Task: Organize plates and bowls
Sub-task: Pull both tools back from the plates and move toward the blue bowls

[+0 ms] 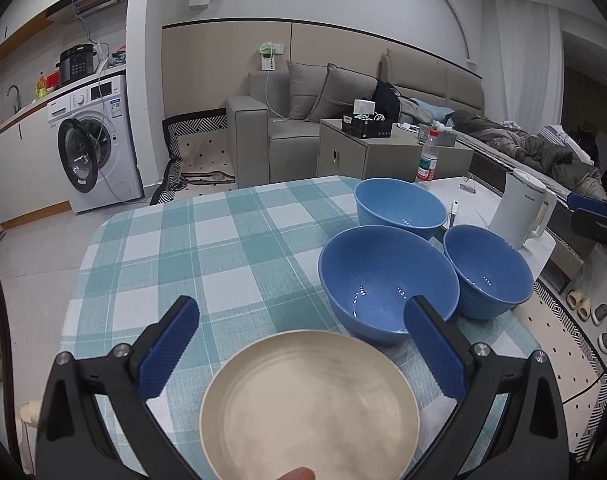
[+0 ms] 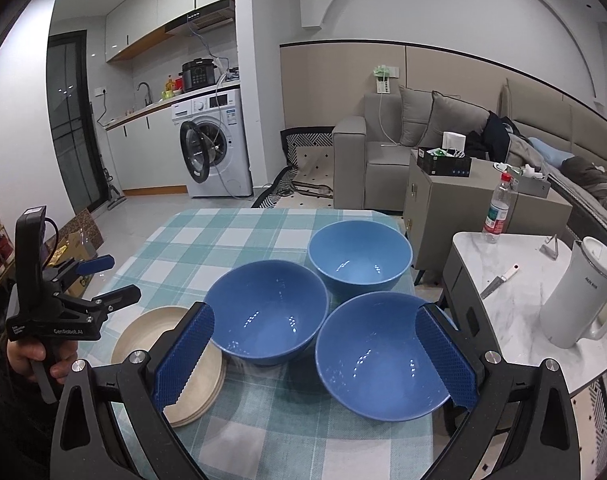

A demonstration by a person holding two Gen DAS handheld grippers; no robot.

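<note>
Three blue bowls and a short stack of cream plates sit on the checked cloth of the desk (image 2: 239, 420), none yet nested. Farthest left lies the stack of plates (image 2: 143, 336), near the front edge, with the left tongs (image 1: 303, 344) hovering over it, spread wide and holding nothing. Just right of the plates stands the left bowl (image 2: 265, 312), its base touching or nearly touching the stack's rim. Behind it to the right is the far bowl (image 2: 359, 258), and nearest the desk's right edge the near bowl (image 2: 383, 356), which the right tongs (image 2: 331, 356) straddle, also spread and empty.

Stacking the bowls looks like the step in hand. Pinch the near bowl by one wall (not across its full width), lift it straight up clear of its neighbours, then lower it level into the left bowl. Tilting risks knocking the rims, and the right edge leaves little margin.
</note>
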